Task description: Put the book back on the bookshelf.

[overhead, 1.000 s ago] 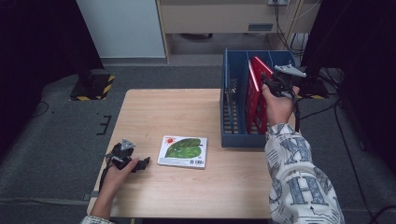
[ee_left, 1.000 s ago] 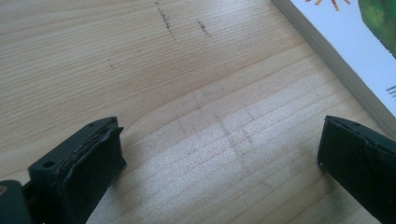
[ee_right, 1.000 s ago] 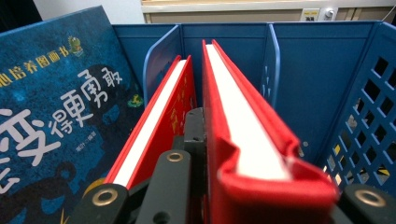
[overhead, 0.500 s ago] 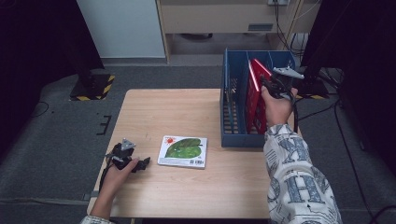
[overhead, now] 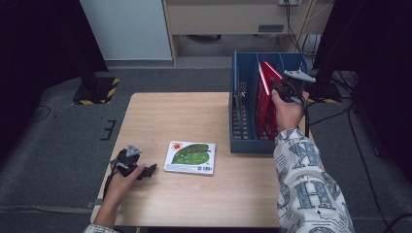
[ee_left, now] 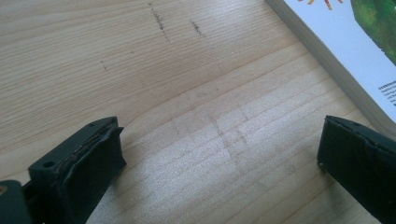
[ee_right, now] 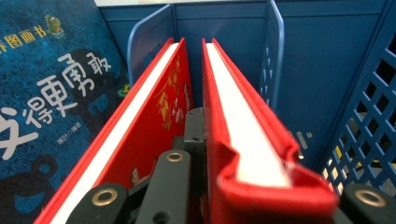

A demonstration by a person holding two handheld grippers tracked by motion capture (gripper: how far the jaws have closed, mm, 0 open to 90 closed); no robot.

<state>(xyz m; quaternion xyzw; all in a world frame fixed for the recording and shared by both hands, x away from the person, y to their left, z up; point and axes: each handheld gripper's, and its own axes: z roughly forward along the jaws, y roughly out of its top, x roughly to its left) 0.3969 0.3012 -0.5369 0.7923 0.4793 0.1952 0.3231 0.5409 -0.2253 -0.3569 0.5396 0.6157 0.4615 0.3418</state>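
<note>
A blue slotted crate (overhead: 243,141) stands at the table's right side with two red books upright in it. My right gripper (overhead: 281,88) reaches into the crate from above and is shut on the top edge of the right-hand red book (ee_right: 243,140). One jaw sits in the gap between that book and the other red book (ee_right: 154,116). At the table's near left, my left gripper (overhead: 147,169) rests open on the wood. In the left gripper view, bare table lies between the left gripper's (ee_left: 219,158) jaws.
A white picture book with a green leaf cover (overhead: 190,157) lies flat mid-table, just right of the left gripper, its corner (ee_left: 355,51) close by. A dark blue book with Chinese lettering (ee_right: 46,93) stands in the crate's left slot. Dark stands and cables surround the table.
</note>
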